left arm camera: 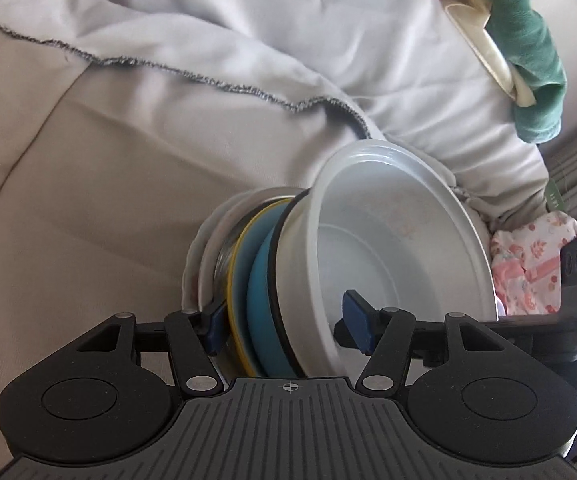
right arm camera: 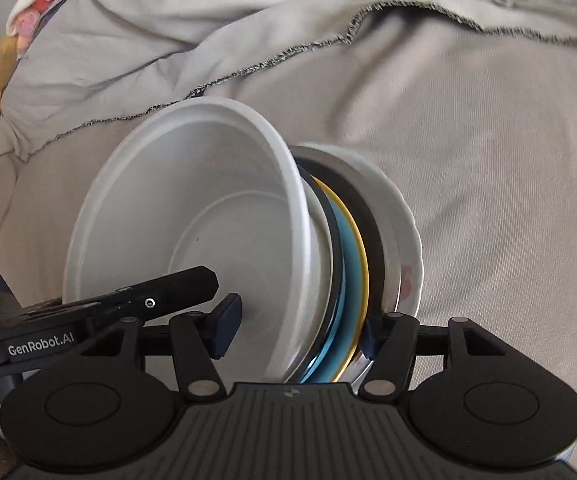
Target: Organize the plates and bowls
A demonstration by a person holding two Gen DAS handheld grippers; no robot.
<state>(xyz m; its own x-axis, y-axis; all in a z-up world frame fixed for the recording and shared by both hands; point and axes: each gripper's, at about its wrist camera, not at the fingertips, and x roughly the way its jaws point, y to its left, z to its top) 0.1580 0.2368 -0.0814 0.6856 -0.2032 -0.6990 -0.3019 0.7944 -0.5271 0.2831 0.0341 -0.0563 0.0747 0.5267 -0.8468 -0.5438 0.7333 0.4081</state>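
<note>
Closest in the left wrist view is the left black gripper (left arm camera: 286, 326), and its two blue-padded fingers are squeezed onto a stack of dishes (left arm camera: 272, 288) turned on its side. One blue pad (left arm camera: 215, 330) presses the back of the stack and the other blue pad (left arm camera: 358, 324) sits inside the big white plastic bowl (left arm camera: 392, 248) at the front. The right black gripper (right arm camera: 300, 326) pinches the same stack from the other side, one finger inside the white bowl and the other finger behind the last plate. Both grippers are clamped on the stack together, and each one's black arm shows at the side of the other's view. Behind the white bowl, packed tight, come a thin black rim (left arm camera: 274, 276), a round blue plate (left arm camera: 258, 292), a plate with a yellow edge (left arm camera: 233, 280), a shiny metal dish (left arm camera: 222, 256) and last a white plate with a wavy edge (right arm camera: 406, 236), which has a small pink mark on it. The stack is held up in front of a soft beige cushion (left arm camera: 88, 200). Farther back a pale grey blanket with a dark stitched edge (left arm camera: 248, 32) lies crumpled over the cushion. By the blanket's right edge is a pink flowered cloth (left arm camera: 528, 268), and at the far top right corner a green cloth (left arm camera: 528, 40) hangs down.
</note>
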